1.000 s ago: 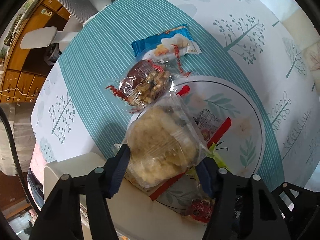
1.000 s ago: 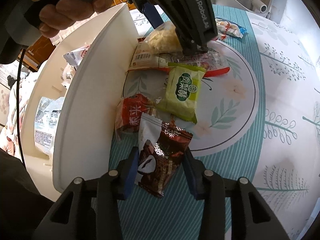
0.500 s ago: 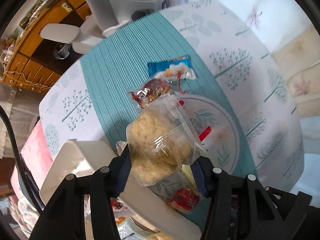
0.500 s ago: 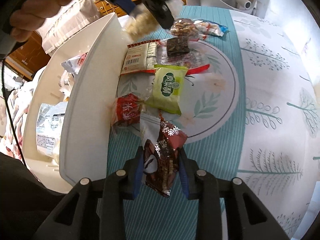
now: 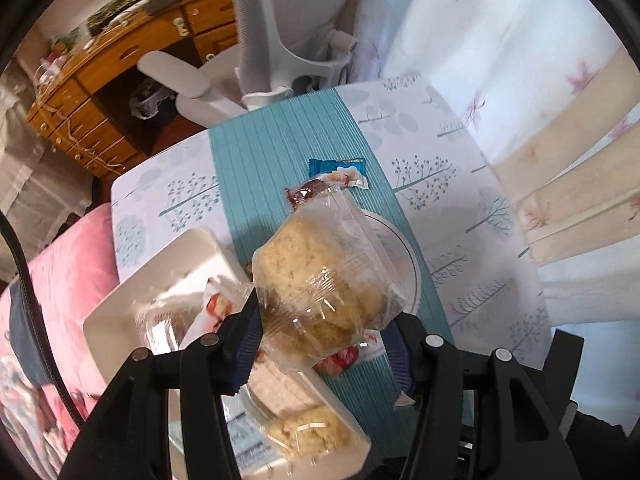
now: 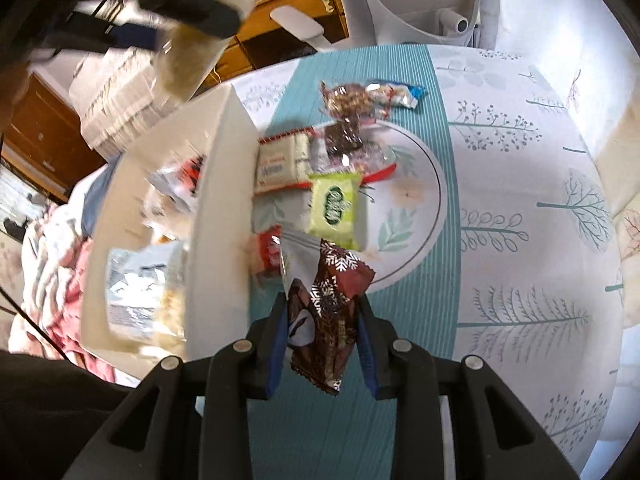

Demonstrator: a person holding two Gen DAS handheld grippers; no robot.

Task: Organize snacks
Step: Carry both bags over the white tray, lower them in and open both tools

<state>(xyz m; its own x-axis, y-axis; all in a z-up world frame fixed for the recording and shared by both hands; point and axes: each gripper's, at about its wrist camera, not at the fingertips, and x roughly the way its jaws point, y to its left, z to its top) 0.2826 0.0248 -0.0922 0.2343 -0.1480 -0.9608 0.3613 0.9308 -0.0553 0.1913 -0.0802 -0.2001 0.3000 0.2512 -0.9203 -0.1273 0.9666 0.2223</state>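
My left gripper (image 5: 324, 324) is shut on a clear bag holding a pale crumbly cake (image 5: 320, 280), lifted high above the table. Below it lies the white bin (image 5: 132, 300) with several snack packs inside. My right gripper (image 6: 322, 328) is shut on a dark brown snack packet (image 6: 326, 312) with white snowflakes, raised just off the teal runner beside the bin's wall (image 6: 224, 216). On the plate (image 6: 416, 208) lie a green packet (image 6: 334, 208), a red and white pack (image 6: 284, 164) and a dark brownie pack (image 6: 344, 136). The left gripper shows blurred at the top left of the right wrist view.
A nut snack (image 6: 348, 100) and a blue packet (image 5: 340, 170) lie on the runner beyond the plate. A small red packet (image 6: 268, 252) sits by the bin wall. A white chair (image 5: 288, 52) and a wooden cabinet (image 5: 100, 92) stand past the table's far edge.
The left gripper has risen well above the table with the cake bag and swung over the bin. The right gripper has closed on the brown packet and lifted it a little.
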